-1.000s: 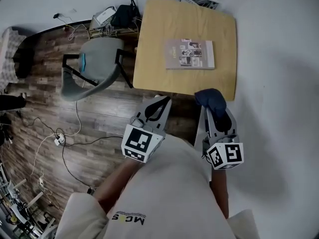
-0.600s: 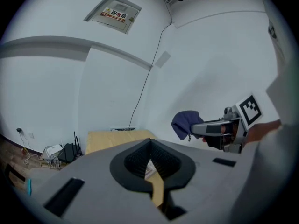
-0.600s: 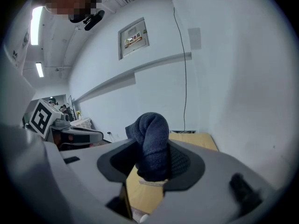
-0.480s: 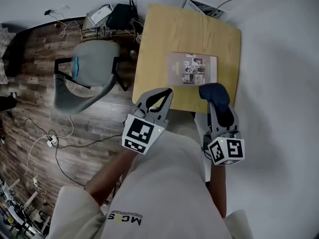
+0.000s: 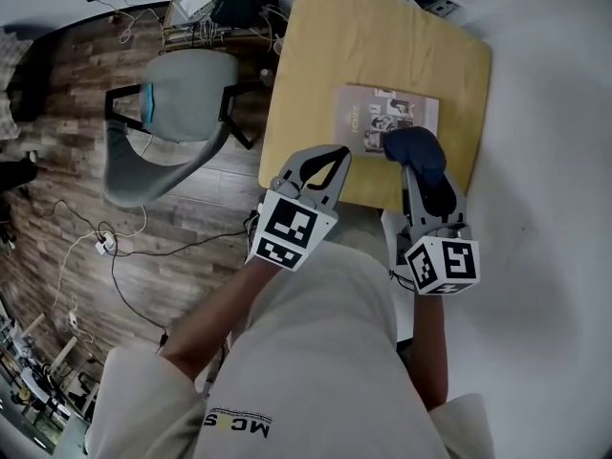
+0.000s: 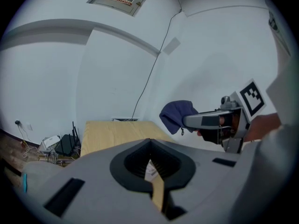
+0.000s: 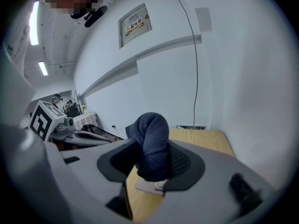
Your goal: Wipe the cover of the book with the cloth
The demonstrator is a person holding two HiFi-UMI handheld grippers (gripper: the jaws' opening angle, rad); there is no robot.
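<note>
Seen from above, a dark plank floor (image 5: pixel 57 161) fills the left side. A square, light wooden table (image 5: pixel 363 46) stands to its right. A grey chair (image 5: pixel 177 113) sits just beside the table's left edge. The book (image 5: pixel 368 113) lies flat on the table's near right part, with bare tabletop to its left and beyond it. The left gripper (image 5: pixel 335 153) hangs above the table's near edge, left of the book, jaws together and empty. The right gripper (image 5: pixel 421 172) pinches a bunched dark blue cloth (image 5: pixel 417 151) over the book's near right corner. Loose cables (image 5: pixel 115 247) trail across the floor.
</note>
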